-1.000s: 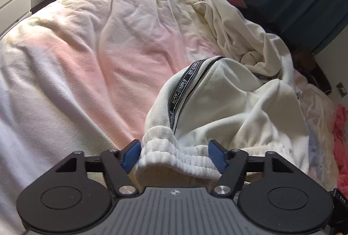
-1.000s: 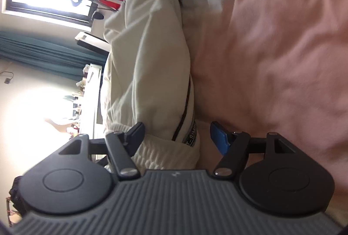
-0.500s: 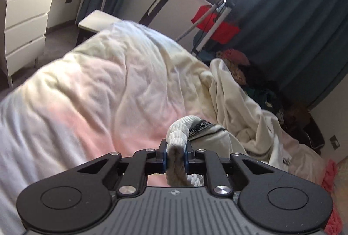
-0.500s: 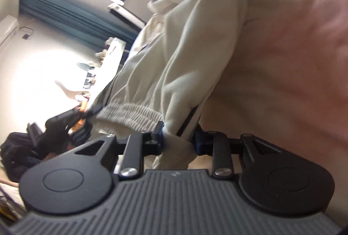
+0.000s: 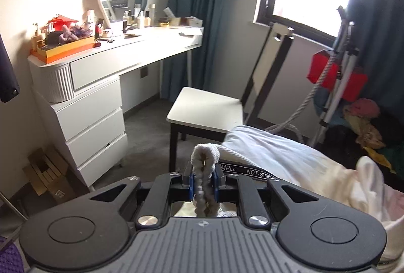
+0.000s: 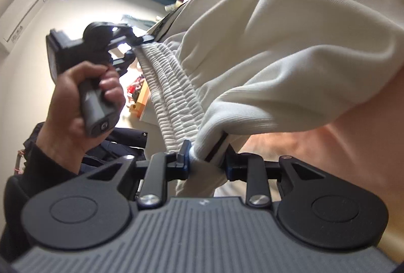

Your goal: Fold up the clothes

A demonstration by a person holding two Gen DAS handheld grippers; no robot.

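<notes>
Two grippers, one garment: cream sweatpants (image 6: pixel 277 27) held up off the pink duvet (image 6: pixel 341 159), most of the fabric hanging away toward the bed. Looks like the lift is to let the legs drop straight before a fold.

Ribbed elastic waistband (image 6: pixel 174 93) is the stretched part. It runs as a taut band between the two grips, so the long axis here is hand to hand; legs trail off behind it. Black "NOT-SIMPLE" side tape (image 5: pixel 248 171) leads away from the left grip toward the bed.

Left gripper (image 5: pixel 203 180): nearly closed, blue pads pinching one bunched end of the waistband. The person's hand (image 6: pixel 83 98) is wrapped around its handle.

Right gripper (image 6: pixel 207 161): jaws partly closed, clamping the other end at the seam with the black tape.

Background: vanity desk (image 5: pixel 106 63), white chair (image 5: pixel 209 108).
</notes>
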